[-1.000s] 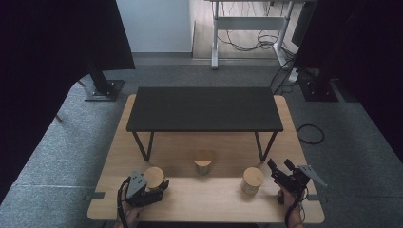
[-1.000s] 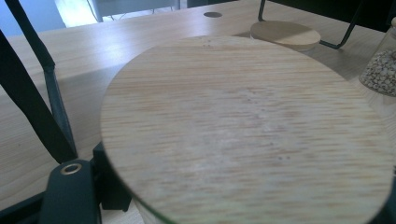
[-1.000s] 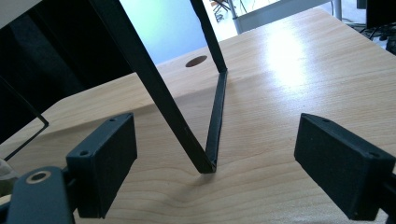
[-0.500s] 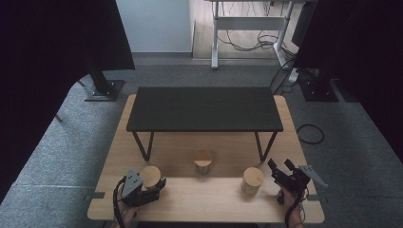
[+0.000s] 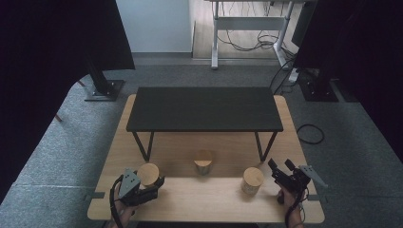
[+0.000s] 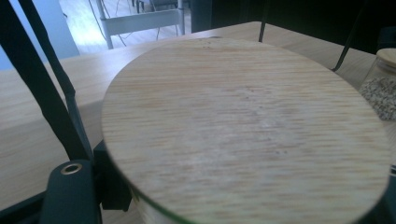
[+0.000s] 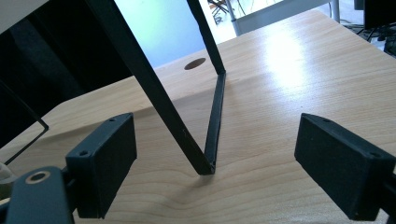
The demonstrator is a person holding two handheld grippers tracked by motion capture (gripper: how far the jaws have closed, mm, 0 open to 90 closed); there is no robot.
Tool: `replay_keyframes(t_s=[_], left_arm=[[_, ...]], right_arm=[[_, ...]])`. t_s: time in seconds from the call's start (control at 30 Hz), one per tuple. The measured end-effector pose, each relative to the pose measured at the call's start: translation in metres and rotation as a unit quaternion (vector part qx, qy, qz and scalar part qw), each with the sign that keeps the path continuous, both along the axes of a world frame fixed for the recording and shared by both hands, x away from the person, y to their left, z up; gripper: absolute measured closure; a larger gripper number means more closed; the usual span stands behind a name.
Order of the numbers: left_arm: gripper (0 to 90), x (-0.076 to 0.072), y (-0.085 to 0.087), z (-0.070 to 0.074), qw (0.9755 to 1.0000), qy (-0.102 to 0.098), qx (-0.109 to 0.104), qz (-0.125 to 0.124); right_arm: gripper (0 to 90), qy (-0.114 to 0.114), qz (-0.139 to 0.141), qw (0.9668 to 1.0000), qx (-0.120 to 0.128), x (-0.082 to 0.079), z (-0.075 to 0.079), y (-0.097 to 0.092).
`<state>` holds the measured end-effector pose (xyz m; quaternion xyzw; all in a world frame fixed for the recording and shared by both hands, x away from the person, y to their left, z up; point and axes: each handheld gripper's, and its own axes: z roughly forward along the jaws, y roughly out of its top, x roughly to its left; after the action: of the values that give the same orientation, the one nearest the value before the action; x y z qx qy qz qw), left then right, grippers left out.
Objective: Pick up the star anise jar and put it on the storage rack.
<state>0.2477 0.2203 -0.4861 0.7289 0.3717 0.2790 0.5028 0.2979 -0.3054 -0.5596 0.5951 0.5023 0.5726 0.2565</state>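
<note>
1. The left gripper (image 5: 154, 183) is clenched around a wooden-lidded jar (image 5: 148, 174) at the near left of the wooden table (image 5: 209, 209); its contents are hidden.
2. In the left gripper view, the lid (image 6: 243, 130) sits close up, and a neighbouring glass jar (image 6: 382, 84) holds pale grains.
3. The right gripper (image 5: 281, 167) is released, its jaws apart and empty, just beside another lidded jar (image 5: 252, 180).

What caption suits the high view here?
Left gripper shut on a lidded jar, right gripper open beside another jar on the wooden table.
</note>
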Motion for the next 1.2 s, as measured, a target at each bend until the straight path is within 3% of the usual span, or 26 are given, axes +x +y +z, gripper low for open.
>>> replay_keyframes(t_s=[0.33, 1.2], left_arm=[[24.6, 0.0, -0.002, 0.007, 1.0, -0.001, 0.008, -0.001], [24.7, 0.0, 0.003, 0.023, 1.0, -0.006, 0.005, -0.004]], right_arm=[[12.1, -0.001, -0.003, 1.0, 0.004, -0.001, 0.0, 0.0], [12.1, 0.0, -0.002, 1.0, 0.008, -0.001, -0.001, -0.001]])
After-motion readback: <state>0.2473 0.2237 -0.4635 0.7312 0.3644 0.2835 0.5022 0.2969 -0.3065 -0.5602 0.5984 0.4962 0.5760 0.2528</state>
